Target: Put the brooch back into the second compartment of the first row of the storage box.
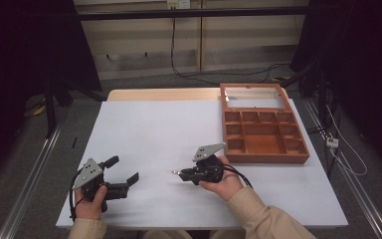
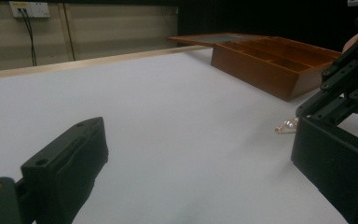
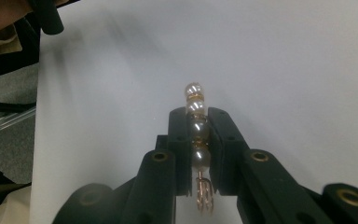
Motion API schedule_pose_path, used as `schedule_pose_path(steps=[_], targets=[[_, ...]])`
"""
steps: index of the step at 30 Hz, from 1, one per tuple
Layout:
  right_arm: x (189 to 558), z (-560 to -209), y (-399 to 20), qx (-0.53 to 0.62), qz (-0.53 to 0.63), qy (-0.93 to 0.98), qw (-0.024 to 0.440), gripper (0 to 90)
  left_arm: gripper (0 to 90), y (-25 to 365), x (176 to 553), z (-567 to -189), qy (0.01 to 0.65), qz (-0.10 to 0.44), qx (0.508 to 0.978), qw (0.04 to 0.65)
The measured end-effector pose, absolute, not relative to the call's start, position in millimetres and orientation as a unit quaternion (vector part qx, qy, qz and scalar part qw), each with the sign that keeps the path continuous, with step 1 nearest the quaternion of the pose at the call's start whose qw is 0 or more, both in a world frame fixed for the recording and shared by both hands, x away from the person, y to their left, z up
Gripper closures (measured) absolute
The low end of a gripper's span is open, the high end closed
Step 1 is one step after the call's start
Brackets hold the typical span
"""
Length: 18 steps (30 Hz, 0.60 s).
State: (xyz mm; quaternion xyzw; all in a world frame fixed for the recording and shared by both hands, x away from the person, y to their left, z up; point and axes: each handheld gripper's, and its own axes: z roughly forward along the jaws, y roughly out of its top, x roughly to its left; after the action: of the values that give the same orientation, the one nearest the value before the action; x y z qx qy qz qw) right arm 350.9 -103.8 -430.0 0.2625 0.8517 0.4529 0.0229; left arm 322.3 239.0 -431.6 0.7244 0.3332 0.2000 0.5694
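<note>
My right gripper has its jaws clamped on a pearl hairpin just above the tabletop; my left gripper waits, jaws apart. I should keep my squeeze even and carry it level toward the wooden box

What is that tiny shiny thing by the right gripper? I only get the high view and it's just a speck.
Observer: A pearl hair clip, a row of pearls on gold metal.
Operator: Is it lying on the table?
Observer: The right gripper is shut on it, pearls between the jaws.
Operator: Is all of it squeezed?
Observer: No, one end pearl pokes out past the tips, seen in the right gripper view.
</note>
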Motion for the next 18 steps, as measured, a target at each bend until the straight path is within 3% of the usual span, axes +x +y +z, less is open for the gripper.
schedule_pose_path(steps=[18], targets=[[357.3,-414.9,-134.3,0.281,0.458,0.843,0.034,80.6,3.5,238.7,322.3,-431.6,0.334,0.199,0.726,0.568]])
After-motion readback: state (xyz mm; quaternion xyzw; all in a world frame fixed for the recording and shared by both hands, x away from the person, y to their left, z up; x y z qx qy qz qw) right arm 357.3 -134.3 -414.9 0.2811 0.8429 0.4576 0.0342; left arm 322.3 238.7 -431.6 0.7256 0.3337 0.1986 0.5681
